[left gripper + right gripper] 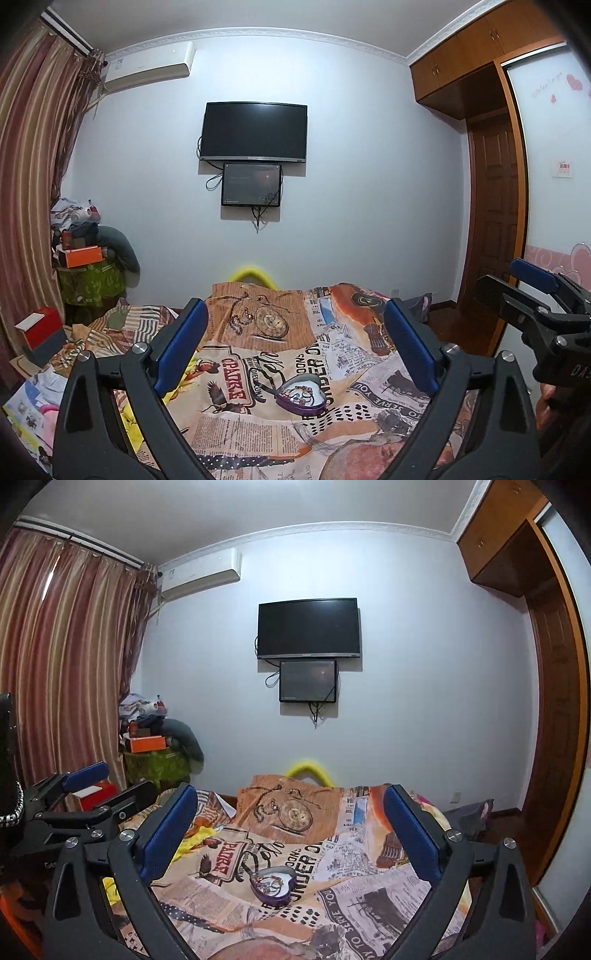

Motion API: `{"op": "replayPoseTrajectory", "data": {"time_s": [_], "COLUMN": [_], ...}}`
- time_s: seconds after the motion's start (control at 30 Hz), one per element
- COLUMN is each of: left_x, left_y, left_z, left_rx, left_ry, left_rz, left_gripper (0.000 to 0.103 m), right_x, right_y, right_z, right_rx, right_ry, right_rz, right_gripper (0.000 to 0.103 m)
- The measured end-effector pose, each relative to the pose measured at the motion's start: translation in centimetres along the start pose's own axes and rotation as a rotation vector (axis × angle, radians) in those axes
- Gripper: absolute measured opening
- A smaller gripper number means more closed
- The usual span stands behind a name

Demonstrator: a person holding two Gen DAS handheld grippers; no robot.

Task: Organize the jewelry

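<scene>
Left wrist view: the purple heart-shaped tin (303, 397) of tangled jewelry (301, 392) sits on the bedspread (258, 424) between and ahead of the left gripper (295, 347), whose jaws gape empty. The right gripper (290, 830) is likewise wide apart. Best to descend slowly and pinch one piece only, steadying the tin's rim.

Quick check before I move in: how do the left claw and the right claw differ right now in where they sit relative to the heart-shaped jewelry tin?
In its own view the left claw frames the heart-shaped jewelry tin right of center; the right claw frames it left of center, so the tin lies between them. The left claw's camera shows the right claw at its right edge; the right claw's camera shows the left claw at its left edge. Shared: both are open, empty, raised above the printed bedspread, not touching the tin.
</scene>
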State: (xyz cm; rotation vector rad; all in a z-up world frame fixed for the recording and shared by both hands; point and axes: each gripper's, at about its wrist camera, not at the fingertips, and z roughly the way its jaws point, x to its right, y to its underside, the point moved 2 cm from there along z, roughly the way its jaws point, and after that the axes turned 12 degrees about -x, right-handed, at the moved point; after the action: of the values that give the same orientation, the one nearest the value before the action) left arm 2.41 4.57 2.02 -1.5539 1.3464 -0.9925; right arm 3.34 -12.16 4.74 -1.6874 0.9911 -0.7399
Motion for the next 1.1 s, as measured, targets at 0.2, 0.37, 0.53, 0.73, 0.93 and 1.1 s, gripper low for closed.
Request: {"op": "replayPoseTrajectory", "data": {"time_s": [0.2,0.37,0.53,0.73,0.93,1.1], "left_x": [0.1,0.1,0.1,0.2,0.0,0.1], "left_y": [0.1,0.0,0.1,-0.1,-0.1,0.1], "left_z": [0.2,0.4,0.6,0.8,1.1,1.5], "left_rx": [-0.007,-0.011,-0.017,-0.012,-0.013,-0.019], "left_ry": [0.001,0.0,0.005,-0.001,-0.004,-0.009], "left_rz": [0.002,0.002,-0.001,0.004,-0.003,0.001], "left_gripper": [0.096,0.097,0.099,0.1,0.101,0.101], "right_x": [0.3,0.2,0.2,0.2,0.3,0.5], "right_y": [0.0,0.0,-0.1,-0.3,-0.2,-0.2], "right_z": [0.2,0.2,0.3,0.3,0.5,0.7], "right_rx": [-0.017,-0.026,-0.033,-0.035,-0.043,-0.05], "right_ry": [-0.009,-0.01,-0.012,-0.013,-0.015,-0.016], "right_rz": [0.01,0.01,0.01,0.009,0.02,0.025], "right_gripper": [0.1,0.1,0.1,0.1,0.1,0.1]}}
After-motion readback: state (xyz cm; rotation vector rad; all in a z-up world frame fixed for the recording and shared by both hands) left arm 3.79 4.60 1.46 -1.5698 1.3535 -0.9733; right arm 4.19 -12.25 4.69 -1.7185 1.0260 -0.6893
